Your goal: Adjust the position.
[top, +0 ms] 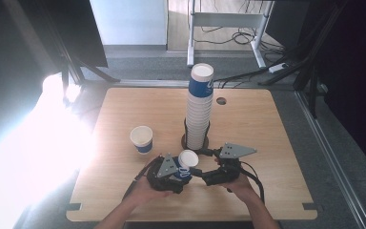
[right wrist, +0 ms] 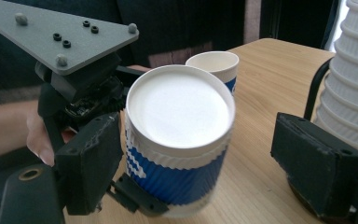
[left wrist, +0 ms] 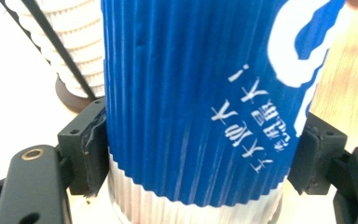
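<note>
A blue ribbed paper cup [top: 186,159] with a white top hangs just above the table's front middle. My left gripper [top: 185,168] is shut on it: in the left gripper view both black pads [left wrist: 87,144] press the sides of the cup [left wrist: 196,93]. My right gripper [top: 200,163] comes in from the right. In the right gripper view its jaws [right wrist: 205,158] stand open around the same cup [right wrist: 179,135], with the right pad well clear of it. The left gripper's grey plate [right wrist: 56,32] shows behind the cup.
A tall stack of the same cups [top: 200,109] stands in a black wire holder [top: 194,142] just behind the grippers. A single upright cup [top: 141,138] sits to the left on the wooden table [top: 262,129]. A small hole [top: 221,101] is behind the stack.
</note>
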Demonstrator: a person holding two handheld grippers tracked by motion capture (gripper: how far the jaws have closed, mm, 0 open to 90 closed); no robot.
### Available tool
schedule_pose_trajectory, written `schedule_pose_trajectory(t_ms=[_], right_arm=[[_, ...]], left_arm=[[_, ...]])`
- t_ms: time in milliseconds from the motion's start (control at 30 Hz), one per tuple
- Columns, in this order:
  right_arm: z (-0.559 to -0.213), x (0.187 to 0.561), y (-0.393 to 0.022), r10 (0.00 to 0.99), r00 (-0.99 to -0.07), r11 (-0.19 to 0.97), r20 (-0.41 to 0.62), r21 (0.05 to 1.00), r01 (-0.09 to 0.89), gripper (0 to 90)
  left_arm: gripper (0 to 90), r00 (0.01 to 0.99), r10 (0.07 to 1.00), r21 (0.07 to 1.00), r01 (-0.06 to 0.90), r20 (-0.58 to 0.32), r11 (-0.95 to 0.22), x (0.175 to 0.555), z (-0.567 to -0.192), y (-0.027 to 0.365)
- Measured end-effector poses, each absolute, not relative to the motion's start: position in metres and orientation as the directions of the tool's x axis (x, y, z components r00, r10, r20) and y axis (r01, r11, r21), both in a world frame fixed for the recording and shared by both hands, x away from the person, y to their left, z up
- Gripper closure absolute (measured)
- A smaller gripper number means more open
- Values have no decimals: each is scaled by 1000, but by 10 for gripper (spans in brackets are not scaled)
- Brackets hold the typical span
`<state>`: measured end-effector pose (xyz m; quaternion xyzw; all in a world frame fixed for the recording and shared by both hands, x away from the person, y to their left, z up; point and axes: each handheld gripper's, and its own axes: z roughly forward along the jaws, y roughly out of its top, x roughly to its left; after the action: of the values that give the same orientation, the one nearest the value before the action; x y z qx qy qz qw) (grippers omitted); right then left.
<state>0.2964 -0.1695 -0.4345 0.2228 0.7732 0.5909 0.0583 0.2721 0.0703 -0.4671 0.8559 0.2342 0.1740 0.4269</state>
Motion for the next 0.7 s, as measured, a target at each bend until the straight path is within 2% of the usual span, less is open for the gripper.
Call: schedule_pose_trajectory(t_ms=[700], right_arm=[[-445, 298, -165, 385, -901, 284, 198, 904, 320, 137]], left_arm=[[206, 867, 437, 651, 191, 240, -735, 273, -458, 54]])
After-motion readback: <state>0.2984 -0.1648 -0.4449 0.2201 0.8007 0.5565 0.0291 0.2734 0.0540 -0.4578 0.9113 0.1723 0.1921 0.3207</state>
